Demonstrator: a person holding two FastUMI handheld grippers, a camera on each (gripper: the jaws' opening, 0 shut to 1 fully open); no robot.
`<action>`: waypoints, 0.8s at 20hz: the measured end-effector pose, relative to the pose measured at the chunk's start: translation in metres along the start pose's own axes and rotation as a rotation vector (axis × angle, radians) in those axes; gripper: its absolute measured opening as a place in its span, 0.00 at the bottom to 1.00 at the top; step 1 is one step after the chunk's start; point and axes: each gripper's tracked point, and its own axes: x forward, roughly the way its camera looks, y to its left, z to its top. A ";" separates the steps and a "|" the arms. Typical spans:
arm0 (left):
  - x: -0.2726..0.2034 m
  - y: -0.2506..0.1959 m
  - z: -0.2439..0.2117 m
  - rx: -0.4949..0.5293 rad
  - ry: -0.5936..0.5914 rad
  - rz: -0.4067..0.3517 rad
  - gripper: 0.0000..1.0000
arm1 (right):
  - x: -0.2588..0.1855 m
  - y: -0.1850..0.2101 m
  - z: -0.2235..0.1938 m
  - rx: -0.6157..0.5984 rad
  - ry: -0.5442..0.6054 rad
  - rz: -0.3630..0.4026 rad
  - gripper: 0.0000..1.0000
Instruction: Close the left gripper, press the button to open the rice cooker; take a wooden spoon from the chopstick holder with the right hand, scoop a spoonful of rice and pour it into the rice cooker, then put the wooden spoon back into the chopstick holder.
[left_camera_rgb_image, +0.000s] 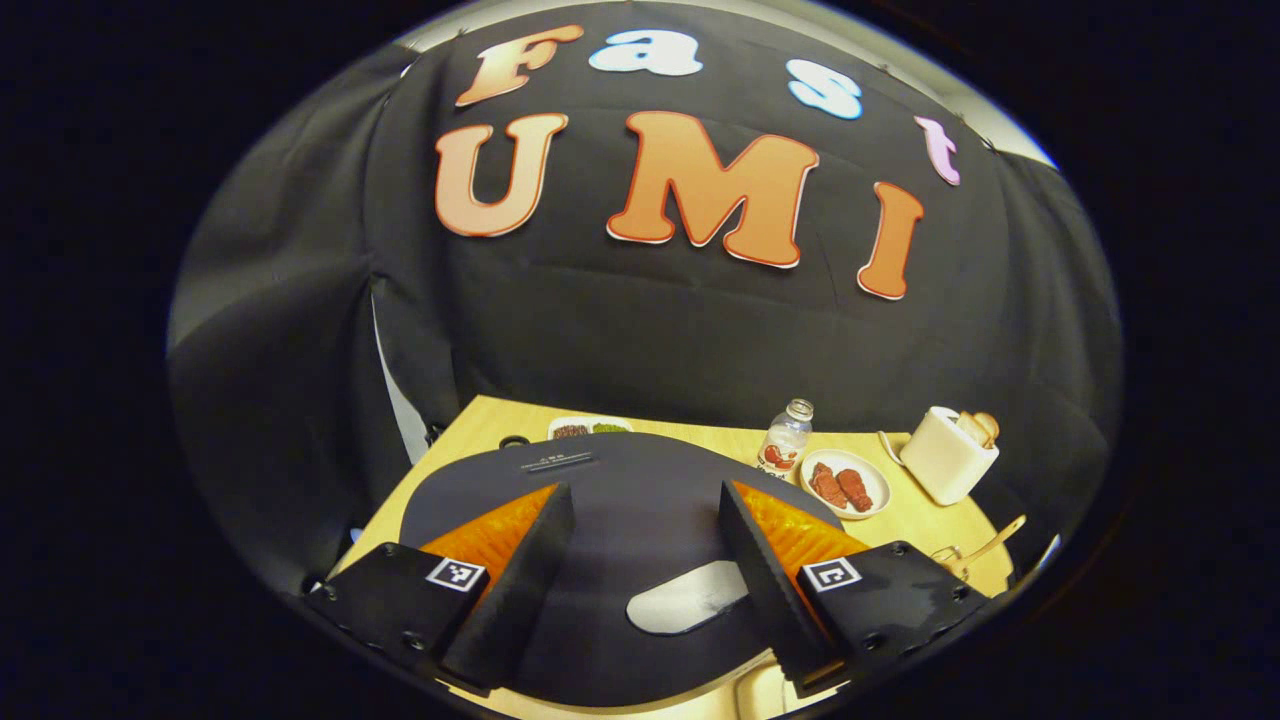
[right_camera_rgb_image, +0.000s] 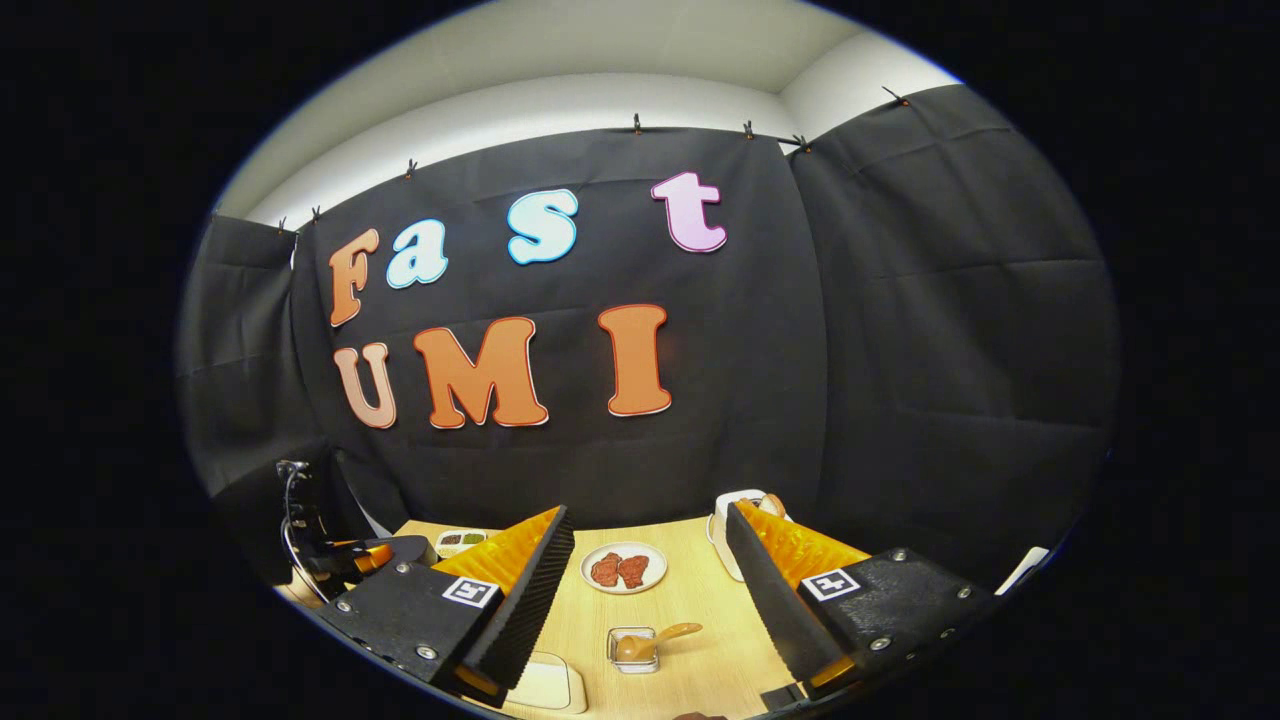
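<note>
We see both jaws wide and empty: left gripper (left_camera_rgb_image: 645, 520) above the rice cooker (left_camera_rgb_image: 600, 480), right gripper (right_camera_rgb_image: 650, 560) above the table (right_camera_rgb_image: 700, 600).

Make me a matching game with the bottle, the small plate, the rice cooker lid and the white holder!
Things:
1. bottle
2. small plate
3. rice cooker lid
4. white holder

Clues:
A. dark and shut, right under the left gripper
B. holds two reddish pieces of food
C. wooden handles poke out of its top
D. see-through, no cap, stands beside the plate

Pairs: 1-D, 2-B, 3-A, 4-C
</note>
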 end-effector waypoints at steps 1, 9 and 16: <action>-0.003 0.000 -0.013 -0.009 0.014 0.001 0.96 | 0.000 -0.001 -0.002 0.010 0.008 -0.001 0.95; -0.020 -0.012 -0.061 0.119 0.112 0.012 0.99 | 0.003 -0.002 -0.016 0.025 0.050 0.012 0.95; -0.021 -0.011 -0.059 0.151 0.100 0.027 1.00 | 0.013 0.004 -0.036 0.075 0.098 0.038 0.95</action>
